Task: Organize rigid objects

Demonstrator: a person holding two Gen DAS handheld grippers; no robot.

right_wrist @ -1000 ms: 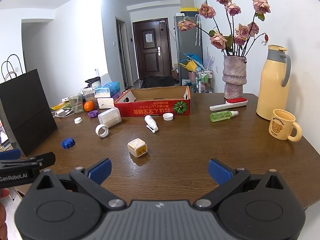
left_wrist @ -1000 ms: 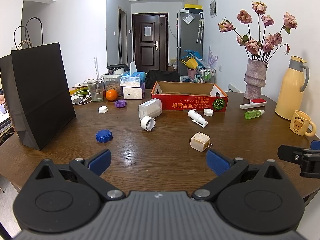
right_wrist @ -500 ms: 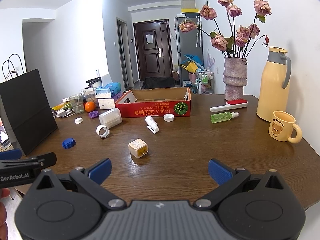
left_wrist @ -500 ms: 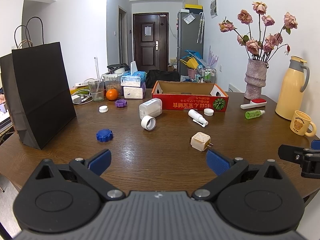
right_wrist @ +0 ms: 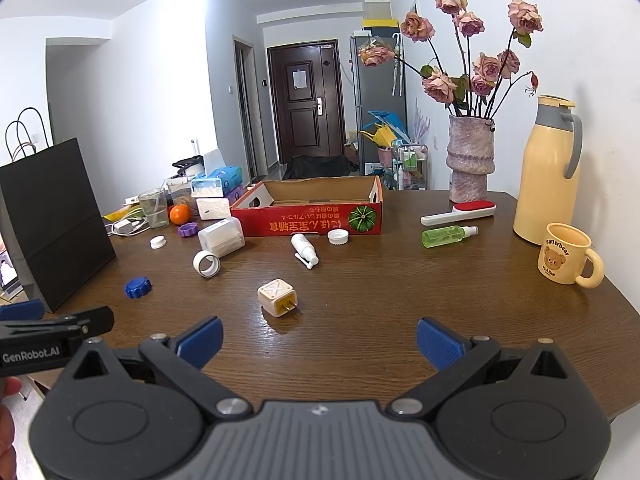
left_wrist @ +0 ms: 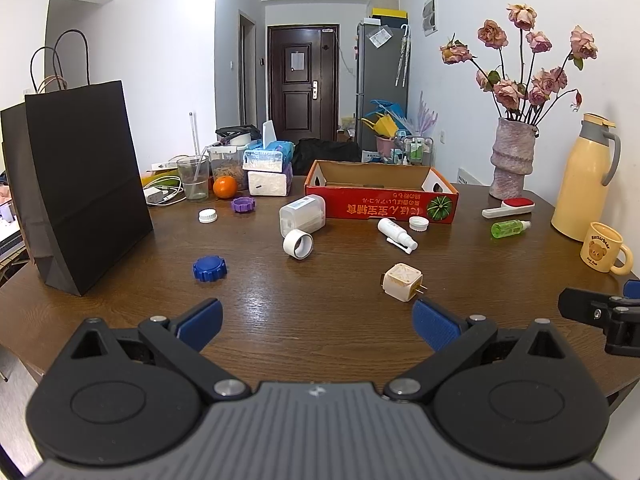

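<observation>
Small hard things lie all over the brown table (left_wrist: 320, 320), and none of them looks put away yet. The red cardboard box (left_wrist: 380, 204) sits at the far middle of the table, and as far as we can see it has nothing inside (its near wall hides part of the floor).

Closest to the claws is a cream plug block (right_wrist: 277, 297) with its two metal pins pointing to the side. Farther back lie a white spray bottle (right_wrist: 304, 250) on its side, a white cap (right_wrist: 338, 236) just in front of the box, and a white ring (right_wrist: 206, 263) beside a see-through plastic box (right_wrist: 221, 237). A blue cap (left_wrist: 209, 268) sits alone near the black paper bag (left_wrist: 80, 192). A purple cap (left_wrist: 243, 205) and another small white cap (left_wrist: 208, 216) are near the orange (left_wrist: 225, 187). A green bottle (right_wrist: 448, 236) lies well to the right, near a red-and-white brush (right_wrist: 460, 213).

The left gripper (left_wrist: 316, 322) has its blue fingers wide apart and holds nothing. The right gripper (right_wrist: 318, 340) is the same, wide apart over bare table, with the plug block just ahead of it.

So the job looks like it is only starting. Every little thing still needs picking up, probably into the red box. The plug block seems the easiest first grab.
</observation>
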